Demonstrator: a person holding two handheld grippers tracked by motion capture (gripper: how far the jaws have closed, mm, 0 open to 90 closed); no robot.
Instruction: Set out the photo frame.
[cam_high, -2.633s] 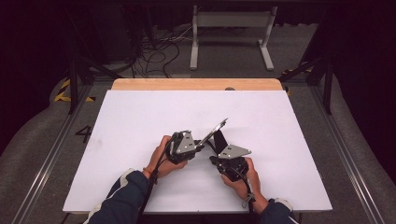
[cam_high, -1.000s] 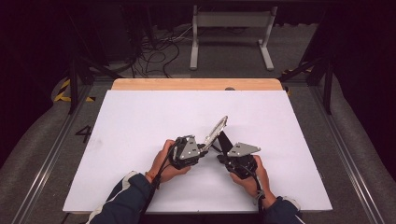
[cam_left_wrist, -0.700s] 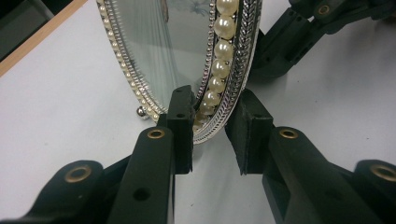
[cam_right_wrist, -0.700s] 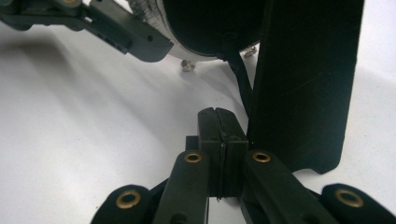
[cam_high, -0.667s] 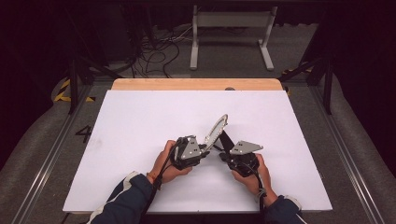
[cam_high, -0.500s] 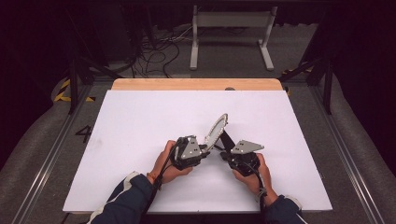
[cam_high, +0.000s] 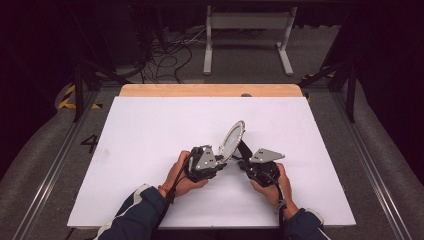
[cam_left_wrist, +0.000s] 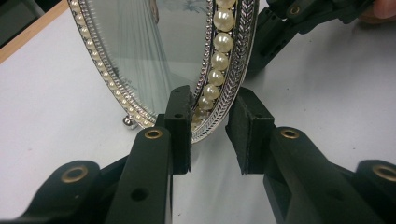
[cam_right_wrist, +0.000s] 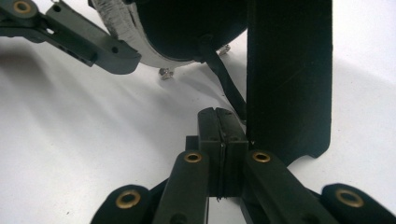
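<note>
The white table (cam_high: 150, 150) carries one thing, the oval frame (cam_high: 232, 140). It stands near the middle, just in front of your two hands, on its small ball feet (cam_left_wrist: 129, 122) and leaning back a little. Behind it the black stand (cam_right_wrist: 289, 70) is swung out and its lower end reaches the table. A thin strap (cam_right_wrist: 224, 79) runs from the back of the frame toward the stand.

Your left gripper (cam_left_wrist: 210, 135) has the pearl rim between its pads at a narrow gap. One pad lies against the rim and the other is a little apart, so I judge it is not clamping.

Your right gripper (cam_right_wrist: 220, 126) is pressed fully together, just beside the stand's lower edge. I cannot tell if it pinches the strap.

To my judgement the setting up is almost done. What is left is to take both grippers away without tipping the frame.
</note>
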